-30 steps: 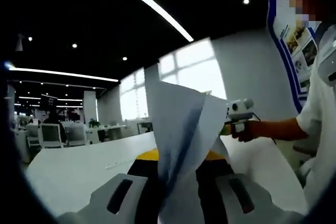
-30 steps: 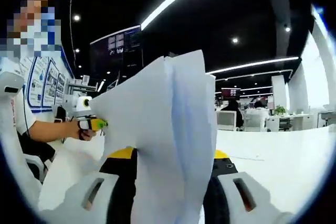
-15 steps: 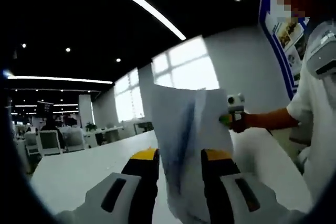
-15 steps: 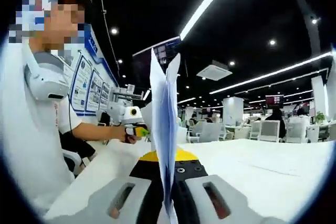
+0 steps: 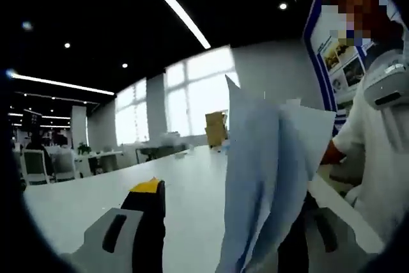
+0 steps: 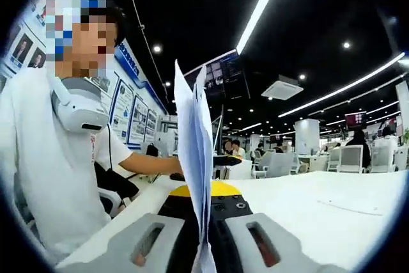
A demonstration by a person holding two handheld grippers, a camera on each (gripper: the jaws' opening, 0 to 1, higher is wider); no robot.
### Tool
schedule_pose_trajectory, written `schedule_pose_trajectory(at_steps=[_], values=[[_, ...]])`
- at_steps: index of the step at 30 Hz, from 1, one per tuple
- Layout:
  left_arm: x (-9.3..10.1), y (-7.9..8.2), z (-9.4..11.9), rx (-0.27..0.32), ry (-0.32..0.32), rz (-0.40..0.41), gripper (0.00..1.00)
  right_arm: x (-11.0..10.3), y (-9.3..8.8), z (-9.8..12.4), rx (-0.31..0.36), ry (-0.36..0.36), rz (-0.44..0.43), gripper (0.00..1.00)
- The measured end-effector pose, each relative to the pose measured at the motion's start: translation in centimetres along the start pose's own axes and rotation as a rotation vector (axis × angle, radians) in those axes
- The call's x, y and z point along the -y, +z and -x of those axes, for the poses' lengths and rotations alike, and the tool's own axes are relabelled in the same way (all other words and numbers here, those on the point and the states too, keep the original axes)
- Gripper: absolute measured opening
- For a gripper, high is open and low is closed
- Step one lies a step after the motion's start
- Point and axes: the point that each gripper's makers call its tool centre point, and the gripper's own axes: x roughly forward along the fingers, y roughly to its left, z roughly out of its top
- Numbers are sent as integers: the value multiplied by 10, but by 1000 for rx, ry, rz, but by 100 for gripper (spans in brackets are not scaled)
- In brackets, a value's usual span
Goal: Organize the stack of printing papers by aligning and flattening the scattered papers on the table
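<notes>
Left tool [image 5: 220, 234] spread wide, papers [image 5: 268, 177] resting against its right jaw. Right tool [image 6: 203, 234] clamped on the same sheaf, upright above the desk [image 6: 319, 202]. Partly aligned, judging by uneven edges; squaring and flattening remain.

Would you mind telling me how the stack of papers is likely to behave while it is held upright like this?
The papers probably stay floppy: their top edges fan apart in the left gripper view. They look light. The right tool pinches them edge-on, so loose sheets may slip.
</notes>
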Motion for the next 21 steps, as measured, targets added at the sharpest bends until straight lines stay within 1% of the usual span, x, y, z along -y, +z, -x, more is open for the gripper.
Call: schedule_pose_trajectory(at_steps=[2, 3, 4, 5, 6, 7, 8, 9, 10, 11, 12, 13, 14, 15, 16, 17, 18, 19, 20, 21], values=[[7, 3, -2, 2, -7, -43, 32, 3, -1, -2, -1, -5, -11, 0], [11, 5, -3, 6, -20, -45, 20, 4, -1, -2, -1, -6, -11, 0], [14, 8, -4, 3, -10, -55, 10, 17, -1, 0, -1, -64, -17, 0], [18, 11, -5, 1, -1, -64, 7, 21, 0, -1, 5, -81, -25, 0], [15, 13, -3, -1, 13, -75, 6, 31, 0, -2, 5, -129, -29, 0], [10, 13, -1, -23, 49, -96, 6, 34, -3, -8, -19, -169, -38, 0], [3, 15, 3, -35, 86, -107, 6, 33, -1, -14, -18, -162, -35, 0], [-3, 17, 7, -46, 116, -113, 6, 39, -2, -21, -35, -224, -45, 0], [-8, 17, 11, -71, 148, -121, 6, 40, -5, -28, -73, -247, -45, 0], [-15, 18, 15, -84, 194, -148, 6, 38, -3, -37, -73, -245, -7, 0], [-22, 20, 20, -84, 236, -146, 7, 46, -3, -42, -76, -296, 8, 0], [-25, 20, 23, -93, 262, -122, 7, 45, -5, -50, -93, -307, 2, 0], [-29, 22, 27, -98, 296, -147, 7, 43, -1, -57, -82, -298, 36, 0], [-34, 27, 32, -89, 340, -183, 8, 47, 2, -62, -72, -328, 59, 0], [-37, 30, 35, -82, 373, -203, 11, 52, 1, -65, -86, -367, 76, 0], [-39, 30, 37, -83, 391, -227, 15, 49, 1, -71, -82, -365, 84, 0], [-45, 22, 45, -114, 452, -213, 22, 50, -1, -72, -73, -381, 82, 6], [-41, 11, 51, -131, 448, -124, 25, 54, -5, -70, -69, -420, 72, 18], [-36, 5, 54, -111, 438, -73, 30, 54, -12, -70, -86, -437, 52, 29], [-34, -4, 61, -125, 452, -79, 35, 49, -18, -70, -91, -411, 64, 31]])
